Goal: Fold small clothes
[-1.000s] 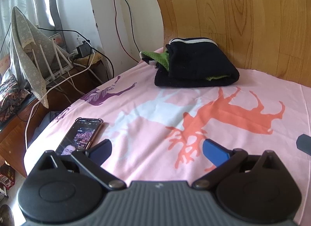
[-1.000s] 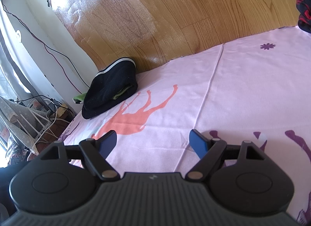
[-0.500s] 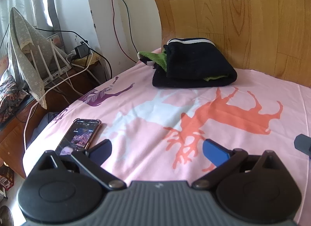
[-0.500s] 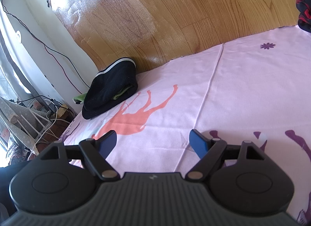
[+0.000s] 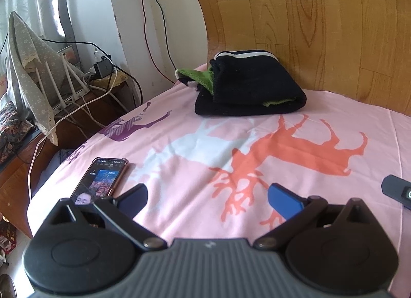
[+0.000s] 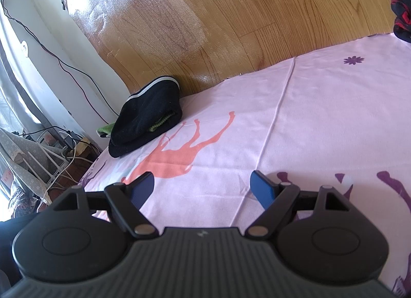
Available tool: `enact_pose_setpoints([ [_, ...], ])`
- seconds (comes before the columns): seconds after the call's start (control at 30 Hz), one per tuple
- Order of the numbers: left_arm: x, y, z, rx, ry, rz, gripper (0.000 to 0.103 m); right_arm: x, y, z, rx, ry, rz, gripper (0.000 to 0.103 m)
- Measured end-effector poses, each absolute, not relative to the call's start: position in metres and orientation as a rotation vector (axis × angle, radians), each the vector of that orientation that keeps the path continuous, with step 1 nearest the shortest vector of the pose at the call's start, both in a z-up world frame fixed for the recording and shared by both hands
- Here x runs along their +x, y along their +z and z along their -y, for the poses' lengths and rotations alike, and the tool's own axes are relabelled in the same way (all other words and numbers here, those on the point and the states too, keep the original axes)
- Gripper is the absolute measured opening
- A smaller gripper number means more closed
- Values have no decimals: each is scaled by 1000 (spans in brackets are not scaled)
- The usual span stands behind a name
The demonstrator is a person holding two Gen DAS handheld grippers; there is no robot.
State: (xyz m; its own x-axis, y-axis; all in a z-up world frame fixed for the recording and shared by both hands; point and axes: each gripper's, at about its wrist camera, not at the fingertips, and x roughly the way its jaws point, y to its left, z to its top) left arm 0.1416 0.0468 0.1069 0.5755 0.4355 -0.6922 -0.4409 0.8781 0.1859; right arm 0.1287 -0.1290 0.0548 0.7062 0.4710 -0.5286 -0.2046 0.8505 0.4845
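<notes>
Black folded clothes (image 5: 250,90) sit stacked against the wooden headboard (image 5: 321,20), barely shifted in view, while your left gripper (image 5: 208,196) and right gripper (image 6: 203,186) stay spread, empty, well short of them, so that fold looks finished.

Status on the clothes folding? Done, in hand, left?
Done: a folded black garment with green cloth tucked in lies by the headboard. In hand: nothing; left gripper and right gripper are open over the bedsheet. Left: possibly the dark red-printed garment at the far edge.
</notes>
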Motion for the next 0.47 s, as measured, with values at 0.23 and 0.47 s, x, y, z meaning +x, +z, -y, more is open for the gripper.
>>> enact_pose_setpoints([
  [0.23,143,108,-44,-11,494,-809,103,129,55,129,413,387,-692,84],
  [0.47,142,115,-34,1,409,-774,103,127,58,130,396,363,-671,84],
])
